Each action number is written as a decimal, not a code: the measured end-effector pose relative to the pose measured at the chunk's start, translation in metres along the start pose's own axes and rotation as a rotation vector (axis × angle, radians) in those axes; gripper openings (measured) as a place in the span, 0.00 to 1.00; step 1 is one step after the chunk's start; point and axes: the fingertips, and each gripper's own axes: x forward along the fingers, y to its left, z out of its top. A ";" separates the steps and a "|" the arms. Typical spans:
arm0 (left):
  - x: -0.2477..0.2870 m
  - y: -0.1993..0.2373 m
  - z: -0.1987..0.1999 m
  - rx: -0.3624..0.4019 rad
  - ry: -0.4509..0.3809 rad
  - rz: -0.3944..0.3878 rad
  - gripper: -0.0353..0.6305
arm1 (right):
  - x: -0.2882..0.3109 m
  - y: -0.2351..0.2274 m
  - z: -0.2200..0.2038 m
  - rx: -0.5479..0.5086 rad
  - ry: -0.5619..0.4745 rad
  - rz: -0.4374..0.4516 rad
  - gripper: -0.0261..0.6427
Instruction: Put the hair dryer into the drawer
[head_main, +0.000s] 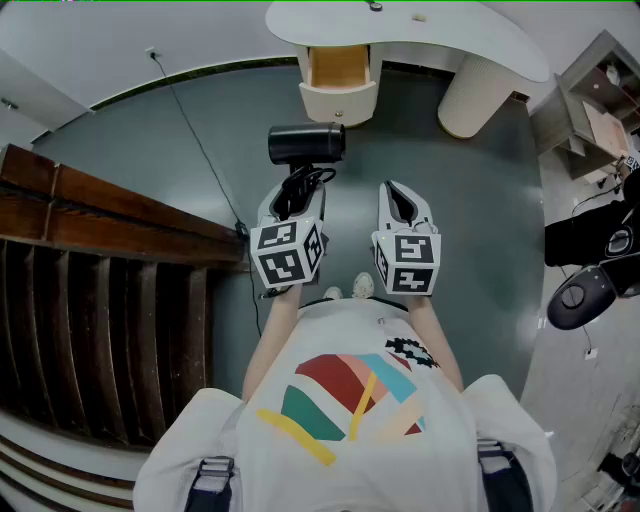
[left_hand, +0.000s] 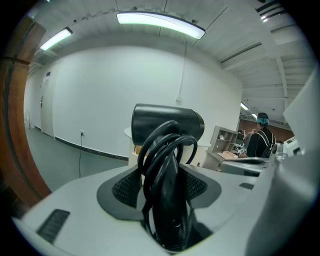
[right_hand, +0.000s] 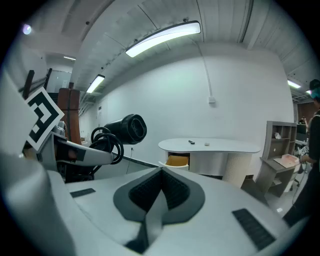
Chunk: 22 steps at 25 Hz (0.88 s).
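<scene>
We are clamping the left gripper's (head_main: 291, 196) jaws on the black barrel-shaped hair dryer's (head_main: 306, 143) handle, near the open cream drawer's (head_main: 338, 101) front edge. The right gripper's (head_main: 398, 196) jaws are sitting together, empty, over grey floor (head_main: 478, 205).

A: What's ahead, at twelve o'clock?
B: A white curved table (head_main: 470, 35) on a thick round leg (head_main: 478, 95). Two small bits lie on top — one dark (right_hand: 192, 142), one pale (right_hand: 208, 144), both too small to name.
A: And at nine?
B: Dark wooden slats (head_main: 100, 300), a staircase or a bench; I cannot tell which. A thin cable (head_main: 195, 140) crosses the grey floor (head_main: 480, 230) from a wall socket (head_main: 152, 52) at eleven o'clock to the wood's near end.
A: To the right?
B: An open shelf unit (head_main: 590, 100) at two o'clock, with a person in dark clothes (left_hand: 260, 140) near it. Long light strips (left_hand: 160, 22) run along the ceiling.
</scene>
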 end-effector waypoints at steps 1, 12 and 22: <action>0.002 0.000 0.001 0.002 -0.003 0.000 0.41 | 0.002 0.000 0.000 0.000 0.001 0.002 0.06; 0.016 -0.004 0.003 0.033 -0.009 -0.005 0.41 | 0.020 -0.002 -0.005 -0.015 0.030 0.032 0.06; 0.045 0.003 0.020 0.016 -0.060 0.036 0.41 | 0.037 -0.040 -0.006 0.024 0.013 0.028 0.06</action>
